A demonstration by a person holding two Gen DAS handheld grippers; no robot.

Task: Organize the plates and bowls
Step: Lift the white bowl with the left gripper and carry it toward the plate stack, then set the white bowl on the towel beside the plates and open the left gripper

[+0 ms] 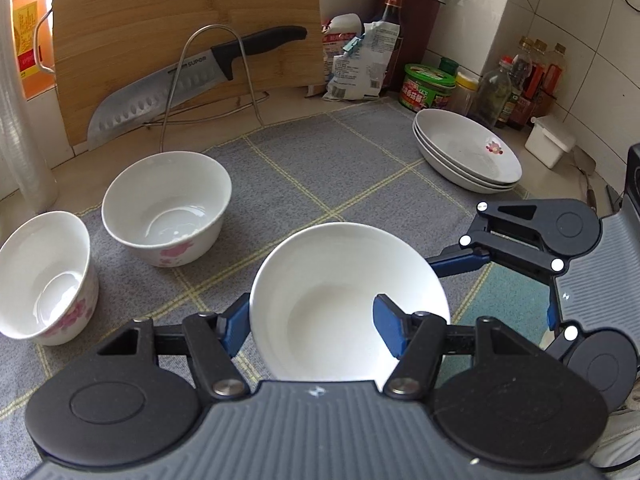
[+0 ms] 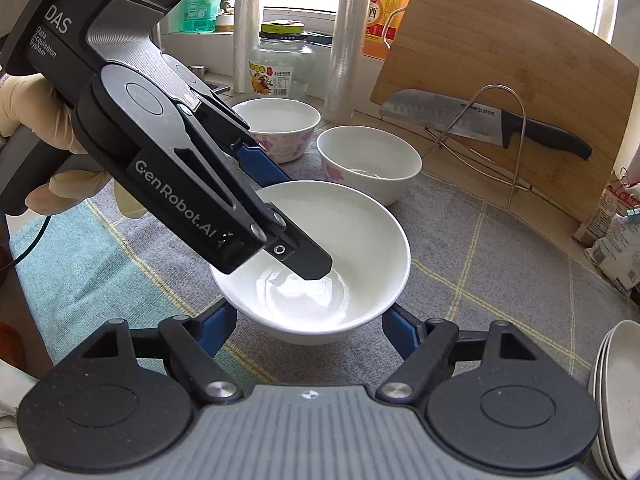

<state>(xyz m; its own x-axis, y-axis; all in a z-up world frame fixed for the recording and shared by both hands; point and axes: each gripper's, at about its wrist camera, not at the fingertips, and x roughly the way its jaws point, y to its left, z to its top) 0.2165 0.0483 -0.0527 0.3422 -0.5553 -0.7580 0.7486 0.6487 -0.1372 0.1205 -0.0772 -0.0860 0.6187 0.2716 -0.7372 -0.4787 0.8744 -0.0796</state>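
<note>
1. Two grippers meet at one plain white bowl (image 1: 340, 300) in the middle of the checked grey cloth (image 1: 320, 168). The left gripper (image 1: 316, 328) points steeply down from the near side, carried by a gloved hand (image 2: 36, 120) seen in the right wrist view. The right gripper (image 2: 304, 326) tilts down at the same bowl from the opposite side.
2. Two flowered bowls (image 1: 166, 208) stand side by side on the cloth's far left part, apart from the plain bowl. A stack of three plates (image 1: 468, 156) sits at the cloth's far right corner. Behind, a knife (image 1: 192, 80) rests in a wire rack (image 1: 224, 76) against an upright wooden cutting board (image 1: 180, 20); bottles and jars (image 1: 516, 84) crowd the tiled corner. Nothing lies between the plain bowl and the other bowls.
3. The left gripper's fingers clamp the bowl's rim: one blue pad (image 1: 390, 330) inside, the other outside the wall. The right gripper's fingers (image 2: 216, 328) straddle the bowl's base on both sides; I cannot tell whether they press on it.
</note>
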